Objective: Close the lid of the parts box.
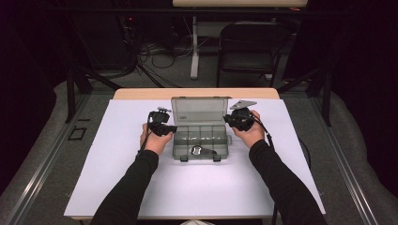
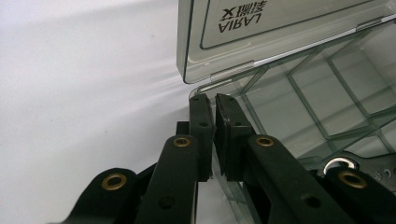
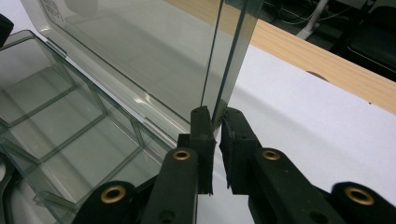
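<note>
A clear smoky plastic compartment box (image 1: 200, 133) stands at the middle of the white sheet, its lid (image 1: 199, 110) raised upright at the back. A metal and black tool (image 1: 202, 151) lies in its front compartment. My left gripper (image 1: 171, 127) is at the box's left end. In the left gripper view its jaws (image 2: 214, 100) straddle the left wall (image 2: 233, 186), one jaw outside and one inside, shut on it. My right gripper (image 1: 228, 119) is at the right end. Its jaws (image 3: 215, 114) pinch the box where the lid's side edge (image 3: 229, 56) comes down.
The white sheet (image 1: 197, 187) covers a wooden table (image 1: 197, 93), with free room in front of the box and to both sides. Beyond the table stand a black folding chair (image 1: 251, 47), a white desk leg (image 1: 194, 47) and cables on the floor.
</note>
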A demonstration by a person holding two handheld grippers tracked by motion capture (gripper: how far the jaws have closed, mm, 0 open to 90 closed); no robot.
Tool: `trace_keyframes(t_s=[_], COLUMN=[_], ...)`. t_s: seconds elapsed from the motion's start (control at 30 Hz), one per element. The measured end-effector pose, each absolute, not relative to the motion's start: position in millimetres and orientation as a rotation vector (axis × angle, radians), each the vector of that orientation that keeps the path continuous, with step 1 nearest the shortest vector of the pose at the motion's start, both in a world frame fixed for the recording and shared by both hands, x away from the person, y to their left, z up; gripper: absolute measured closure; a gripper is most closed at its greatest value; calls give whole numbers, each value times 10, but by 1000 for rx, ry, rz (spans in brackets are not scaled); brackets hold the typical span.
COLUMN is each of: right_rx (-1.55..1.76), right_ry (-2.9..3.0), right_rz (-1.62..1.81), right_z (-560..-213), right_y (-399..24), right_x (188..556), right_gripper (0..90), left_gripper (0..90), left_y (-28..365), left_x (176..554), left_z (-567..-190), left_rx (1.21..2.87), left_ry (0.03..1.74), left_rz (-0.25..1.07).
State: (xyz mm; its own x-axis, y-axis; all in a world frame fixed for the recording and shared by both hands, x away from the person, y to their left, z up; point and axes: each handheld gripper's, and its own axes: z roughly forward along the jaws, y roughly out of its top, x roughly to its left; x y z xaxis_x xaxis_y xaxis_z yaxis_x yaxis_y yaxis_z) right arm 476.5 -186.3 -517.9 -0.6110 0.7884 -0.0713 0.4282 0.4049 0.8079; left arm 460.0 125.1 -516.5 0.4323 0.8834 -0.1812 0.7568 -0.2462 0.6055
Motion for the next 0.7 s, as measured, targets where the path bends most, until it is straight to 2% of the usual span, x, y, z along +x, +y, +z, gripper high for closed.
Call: trace_keyframes(t_s=[0.7], right_rx=[1007], right_ry=[2209], right_rz=[1087], right_z=[-5191], right_y=[-1865], right_x=[4728], right_gripper=[837], left_gripper=[856], left_y=[1248], left_x=[4603], left_z=[-5164], left_rx=[2061], left_ry=[1371], left_rz=[261])
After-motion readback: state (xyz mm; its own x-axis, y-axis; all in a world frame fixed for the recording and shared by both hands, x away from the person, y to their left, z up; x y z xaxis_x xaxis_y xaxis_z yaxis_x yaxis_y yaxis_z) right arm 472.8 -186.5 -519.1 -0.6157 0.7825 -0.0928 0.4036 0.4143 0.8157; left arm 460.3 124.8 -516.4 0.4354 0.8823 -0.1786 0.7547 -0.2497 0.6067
